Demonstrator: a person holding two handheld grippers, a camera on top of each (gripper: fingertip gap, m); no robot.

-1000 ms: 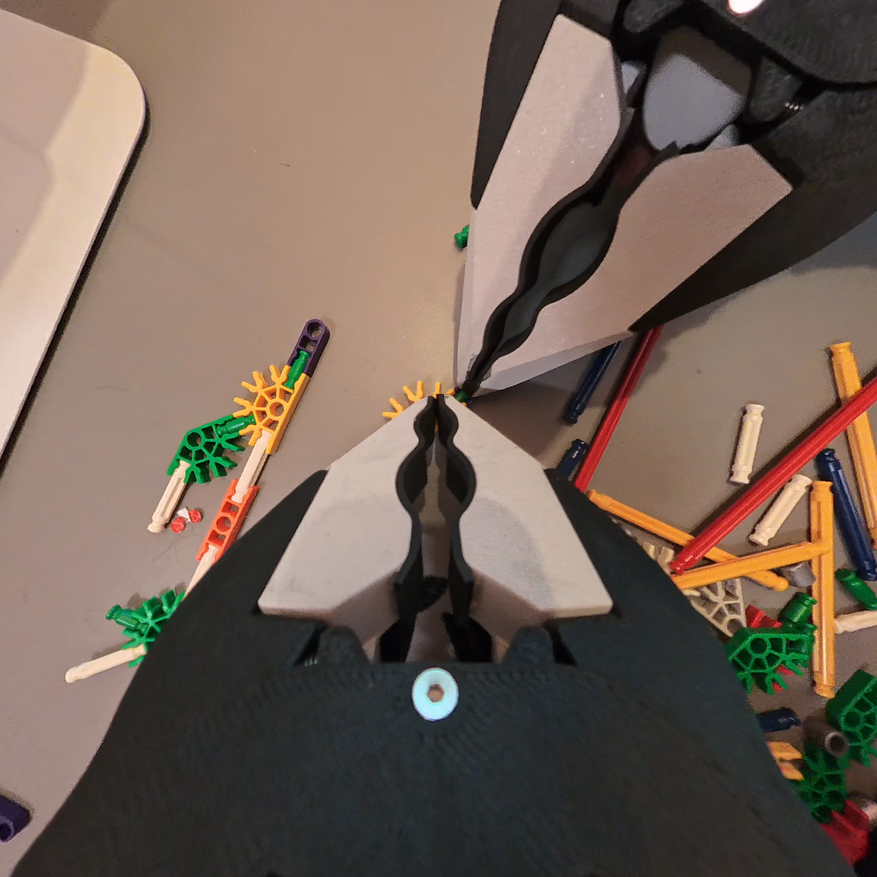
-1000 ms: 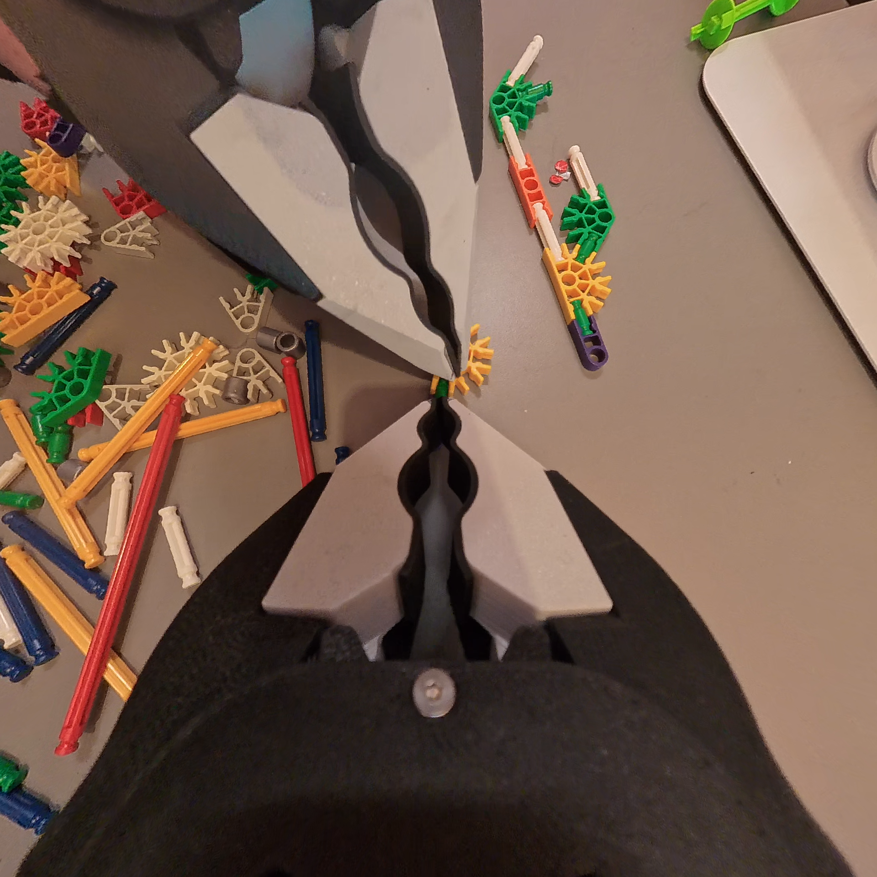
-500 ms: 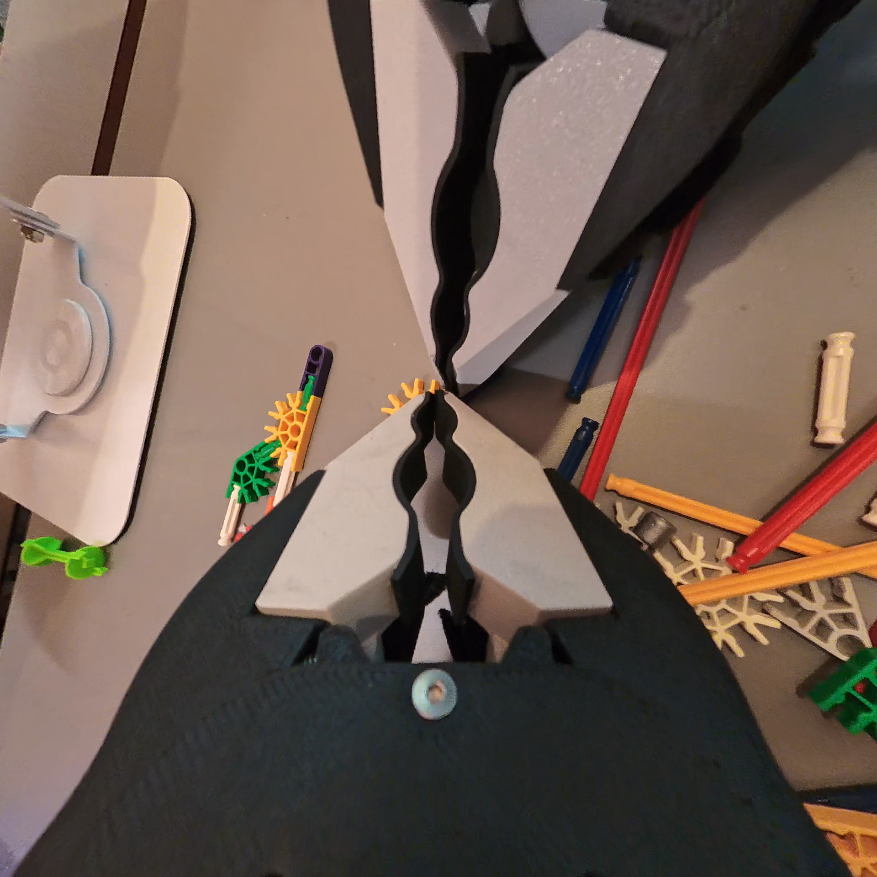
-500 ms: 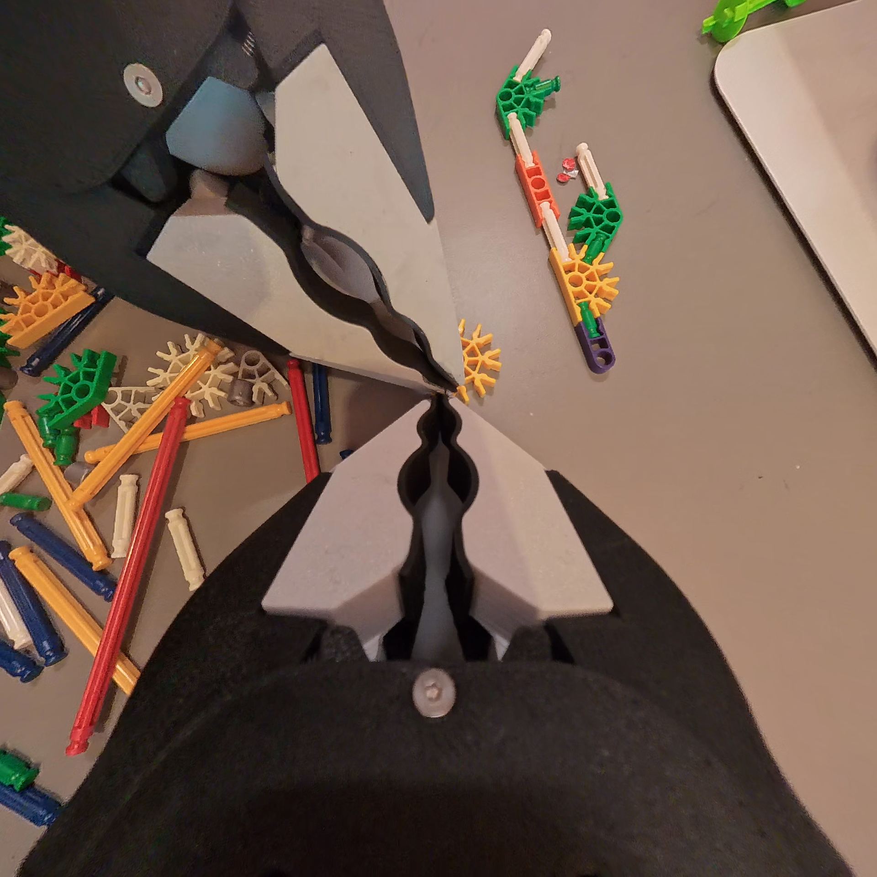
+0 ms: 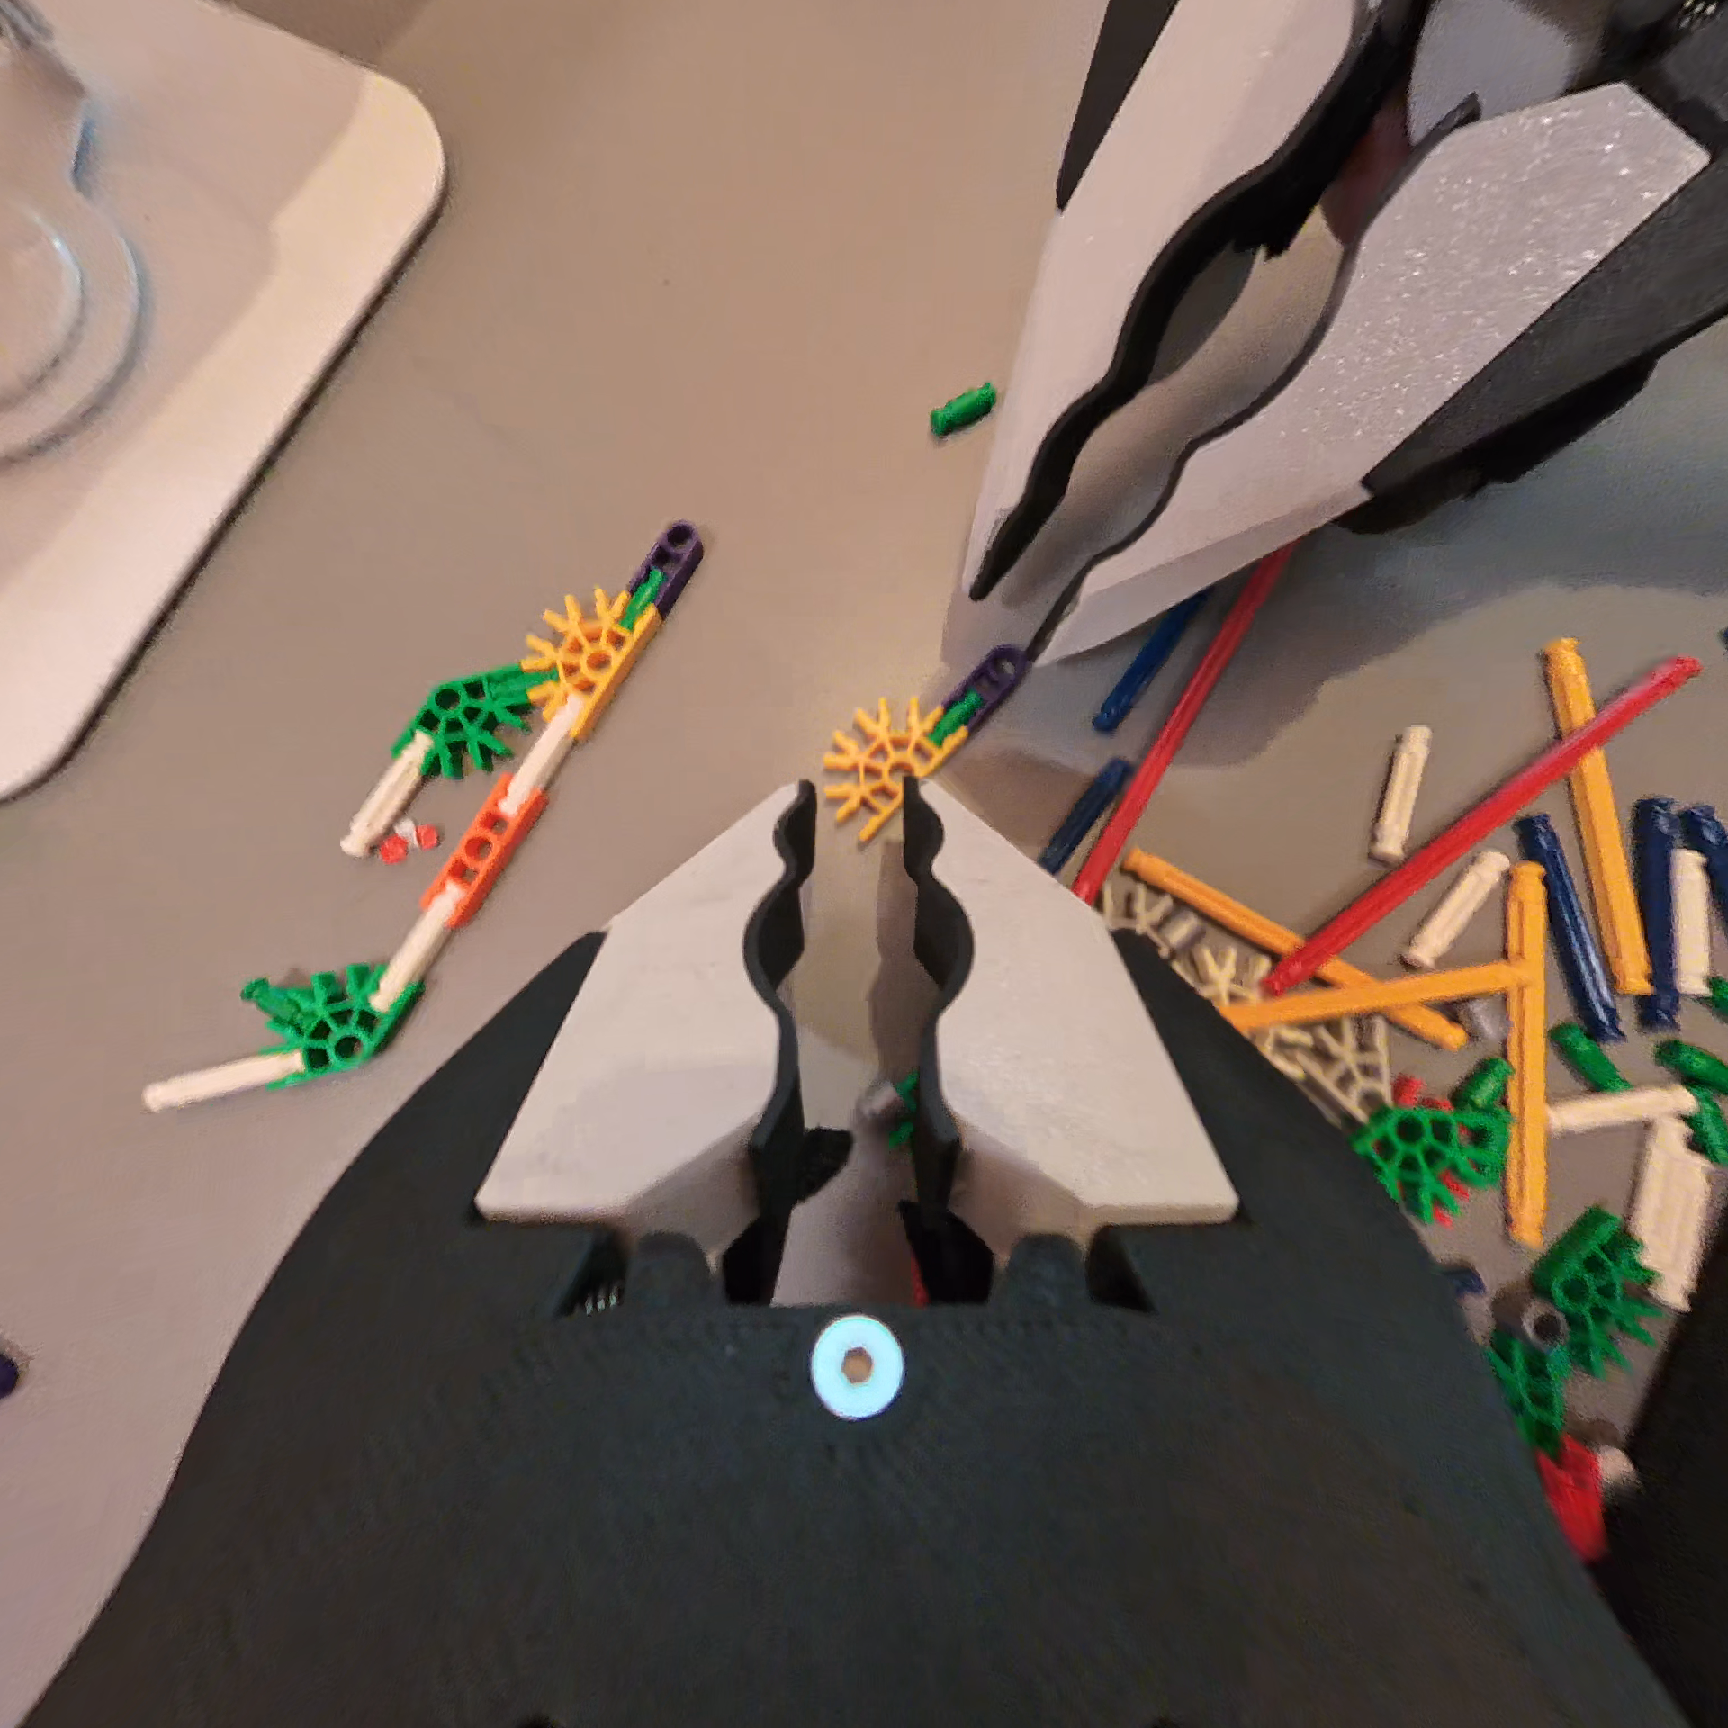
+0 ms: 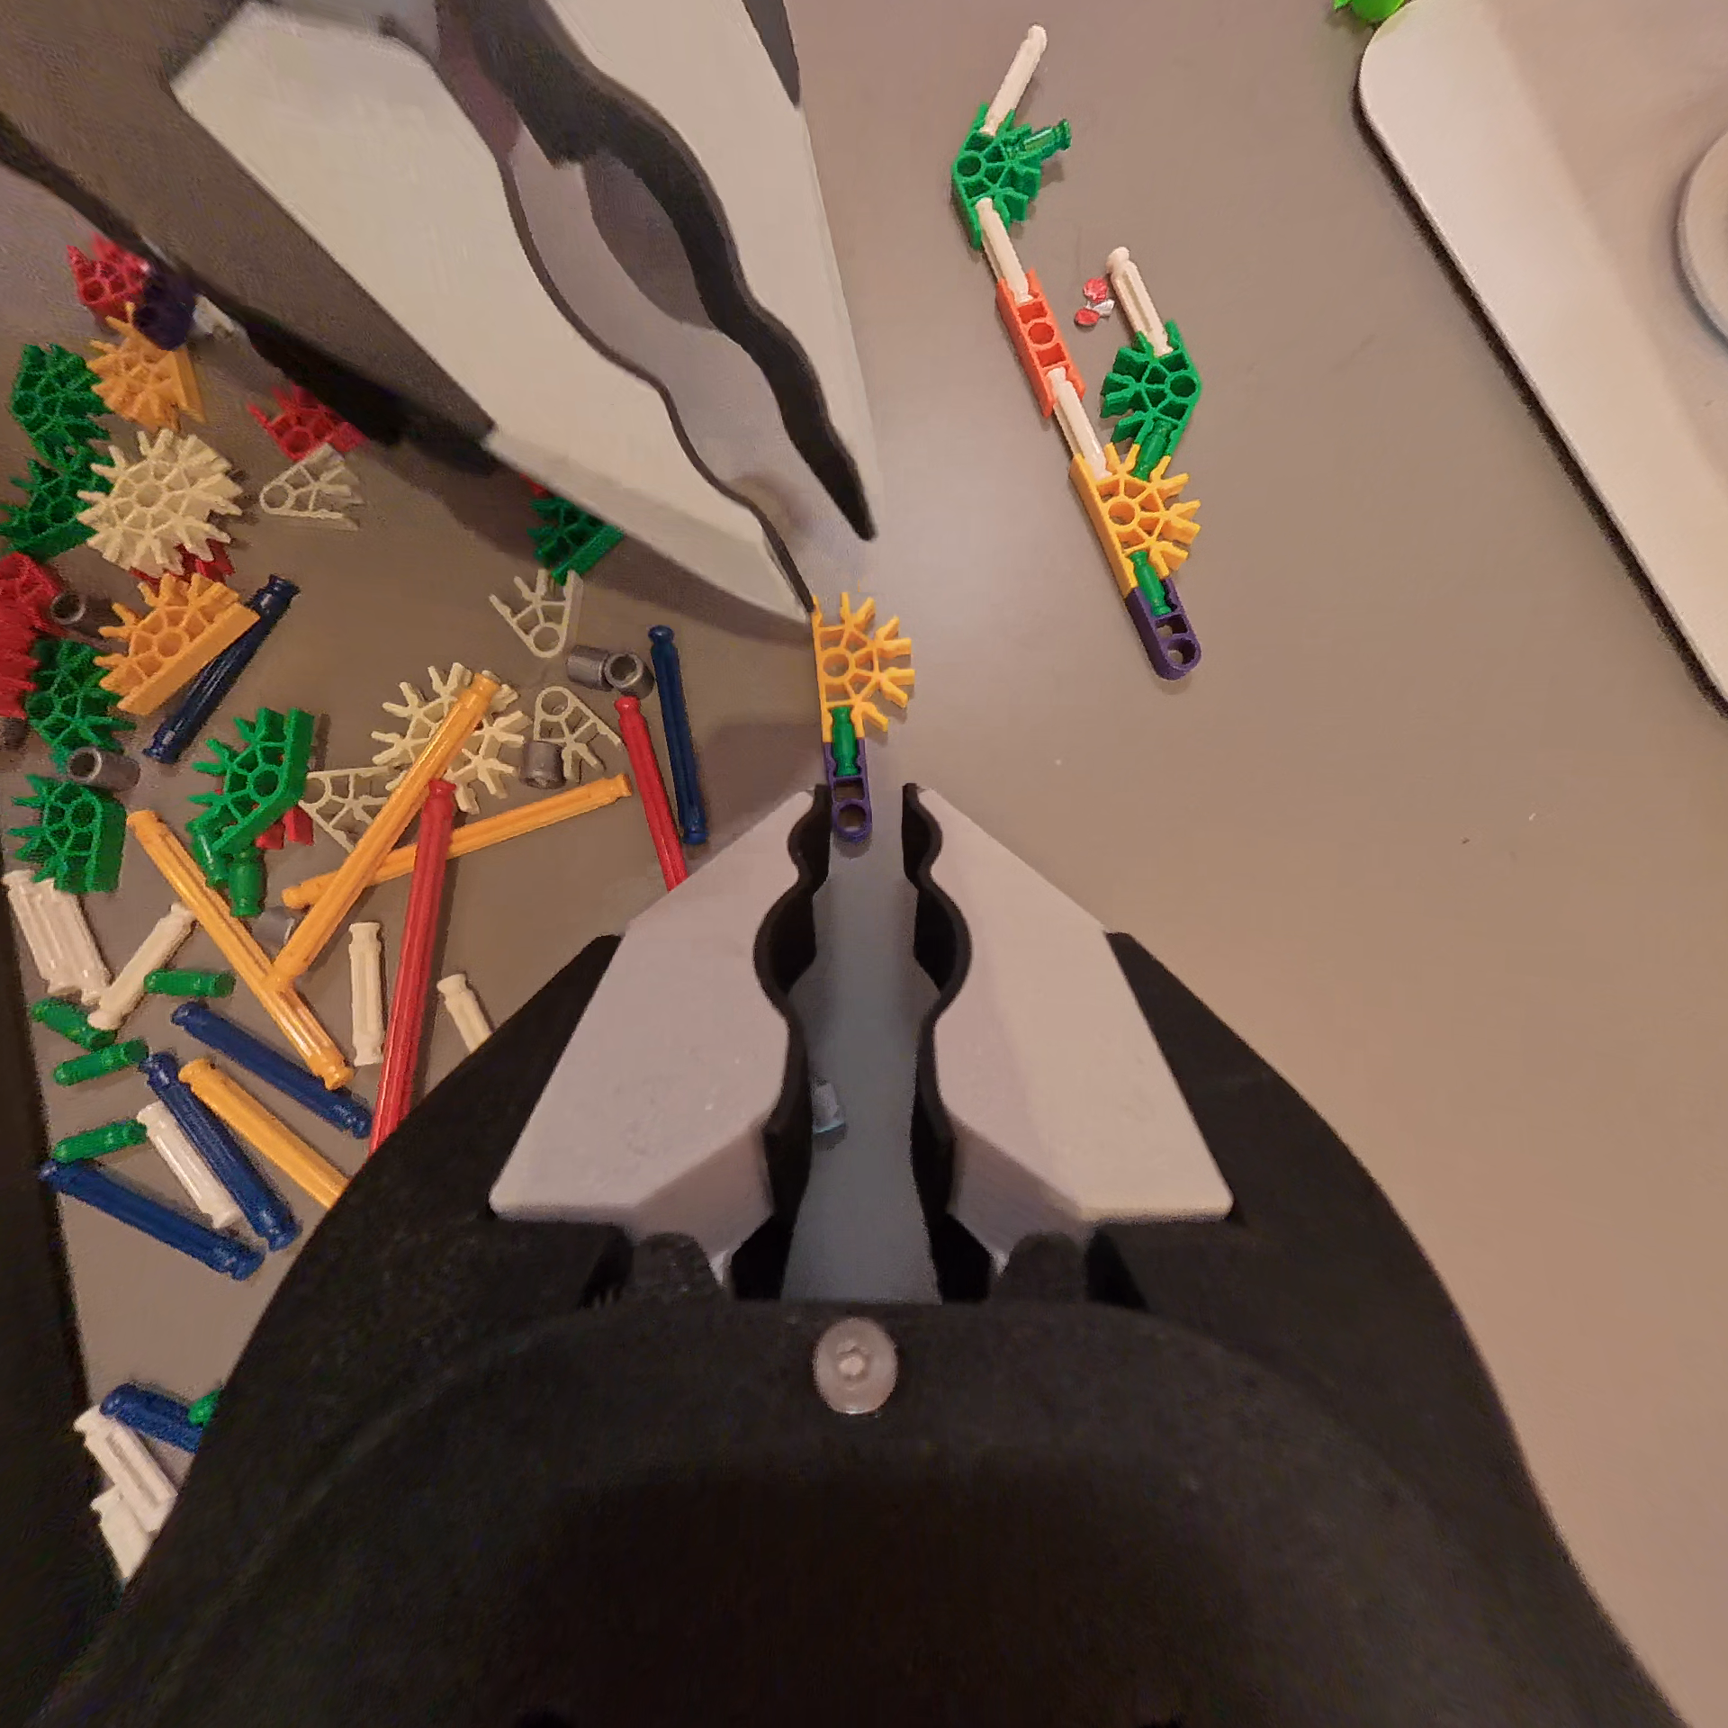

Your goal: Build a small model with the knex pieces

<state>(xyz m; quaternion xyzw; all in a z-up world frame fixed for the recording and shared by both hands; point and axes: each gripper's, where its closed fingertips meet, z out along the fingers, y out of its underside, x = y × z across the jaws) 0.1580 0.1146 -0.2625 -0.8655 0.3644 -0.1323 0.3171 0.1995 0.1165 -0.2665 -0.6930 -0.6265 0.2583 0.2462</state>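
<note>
2 grippers stood parted and empty over the grey table (image 5: pixel 711 280): the left gripper (image 5: pixel 858 806) nearest the yellow connector (image 5: pixel 886 754), the right gripper (image 6: pixel 858 812) at its purple link (image 6: pixel 849 790); loose rods (image 6: pixel 411 944) lay beside.
</note>
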